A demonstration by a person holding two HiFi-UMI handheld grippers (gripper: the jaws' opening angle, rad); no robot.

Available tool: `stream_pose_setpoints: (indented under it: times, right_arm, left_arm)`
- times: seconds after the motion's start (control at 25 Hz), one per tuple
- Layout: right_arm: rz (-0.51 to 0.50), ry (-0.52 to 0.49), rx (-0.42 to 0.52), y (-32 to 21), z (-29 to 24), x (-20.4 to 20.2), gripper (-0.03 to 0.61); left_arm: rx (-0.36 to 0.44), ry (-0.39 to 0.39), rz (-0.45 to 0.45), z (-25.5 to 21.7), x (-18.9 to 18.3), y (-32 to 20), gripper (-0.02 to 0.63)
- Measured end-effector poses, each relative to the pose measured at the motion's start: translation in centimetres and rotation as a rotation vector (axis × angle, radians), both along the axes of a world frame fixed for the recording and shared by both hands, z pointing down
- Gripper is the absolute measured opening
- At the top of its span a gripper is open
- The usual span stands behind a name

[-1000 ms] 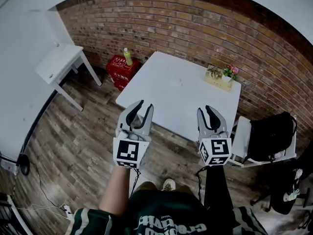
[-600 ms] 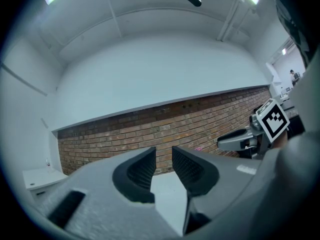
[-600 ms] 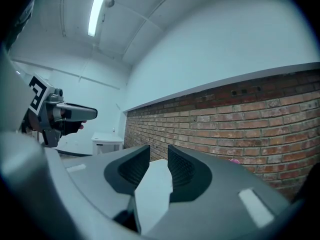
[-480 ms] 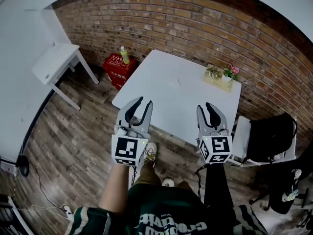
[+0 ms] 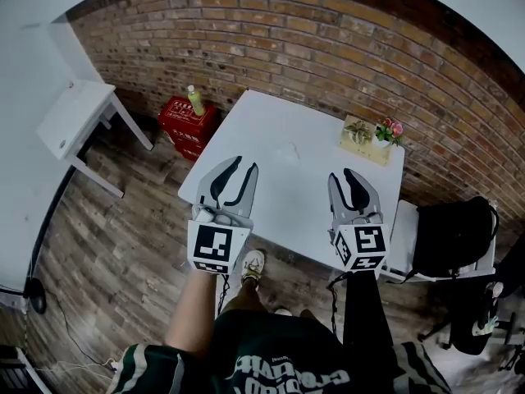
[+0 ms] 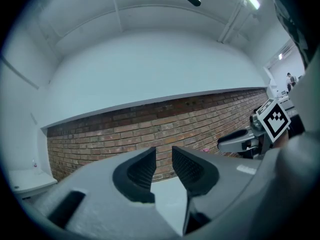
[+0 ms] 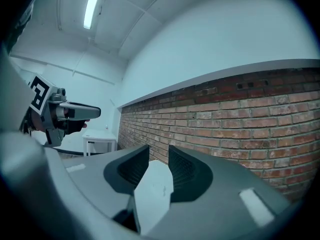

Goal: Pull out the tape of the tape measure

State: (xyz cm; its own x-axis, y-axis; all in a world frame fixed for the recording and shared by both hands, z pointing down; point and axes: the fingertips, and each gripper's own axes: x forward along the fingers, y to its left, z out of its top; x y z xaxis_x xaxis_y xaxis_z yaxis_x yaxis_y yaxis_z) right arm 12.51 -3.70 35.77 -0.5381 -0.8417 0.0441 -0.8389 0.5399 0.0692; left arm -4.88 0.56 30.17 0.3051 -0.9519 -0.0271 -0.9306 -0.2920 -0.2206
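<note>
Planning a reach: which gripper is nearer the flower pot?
Right. The right gripper, its empty jaws having just opened further, is short of the flower pot, slightly left; the left gripper is much farther left.

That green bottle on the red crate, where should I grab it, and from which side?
Probably its middle, jaws level, coming in over the wood floor: the bottle stands upright on the red crate, with the brick wall behind and the white table beside it.

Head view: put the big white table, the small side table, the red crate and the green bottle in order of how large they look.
1. big white table
2. small side table
3. red crate, only a little smaller
4. green bottle on the crate, clearly smallest
</note>
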Motion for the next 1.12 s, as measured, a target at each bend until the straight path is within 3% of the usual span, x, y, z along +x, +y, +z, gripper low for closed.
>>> stream_pose_setpoints:
  times: [0.64, 1.12]
  right_arm:
    - [0.129, 0.022, -0.038, -14.5, -0.2, -6.0, 0.152]
    - [0.162, 0.057, -0.113, -18.2, 2.9, -7.3, 0.160]
  left_arm:
    - [-0.040, -0.001, 0.218, 0.7, -3.8, -17.5, 0.100]
    - [-0.114, 0.030, 0.324, 4.7, -3.3, -23.6, 0.100]
